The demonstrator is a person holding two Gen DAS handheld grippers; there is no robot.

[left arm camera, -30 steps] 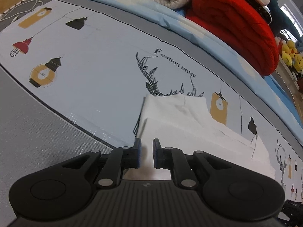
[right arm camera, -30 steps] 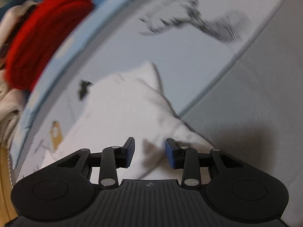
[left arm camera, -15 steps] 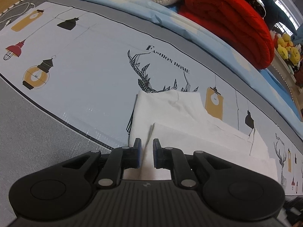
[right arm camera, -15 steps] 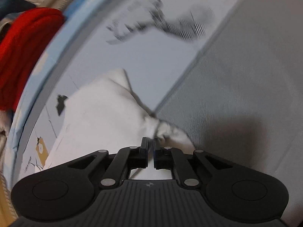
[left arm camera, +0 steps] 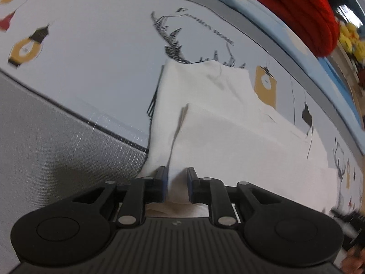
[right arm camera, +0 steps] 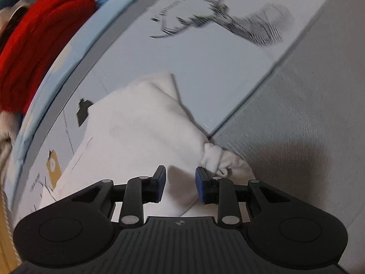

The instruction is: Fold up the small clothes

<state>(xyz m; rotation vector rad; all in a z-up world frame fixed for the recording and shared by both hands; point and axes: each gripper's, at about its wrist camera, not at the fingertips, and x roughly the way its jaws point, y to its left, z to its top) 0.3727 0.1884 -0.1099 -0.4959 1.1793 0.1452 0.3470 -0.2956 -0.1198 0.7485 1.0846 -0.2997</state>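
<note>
A small white garment (left arm camera: 219, 118) lies on the printed bed sheet (left arm camera: 91, 52), partly folded with an upper layer over a lower one. My left gripper (left arm camera: 177, 183) sits over the garment's near edge; its jaws are slightly apart with white cloth between them. In the right wrist view the same garment (right arm camera: 136, 123) has a bunched corner (right arm camera: 219, 159) at the right. My right gripper (right arm camera: 180, 181) is open over the cloth, its jaws clearly apart, holding nothing.
A red rolled blanket (left arm camera: 303, 9) and light bedding lie along the far edge; the blanket also shows in the right wrist view (right arm camera: 38, 43). A grey fabric band (left arm camera: 45, 141) borders the printed sheet (right arm camera: 216, 68). Yellow toys (left arm camera: 351, 38) sit at the far right.
My right gripper was shut on the garment's corner half a second ago and has now opened, letting it go. My left gripper's jaws have parted slightly; it moved forward over the cloth.
</note>
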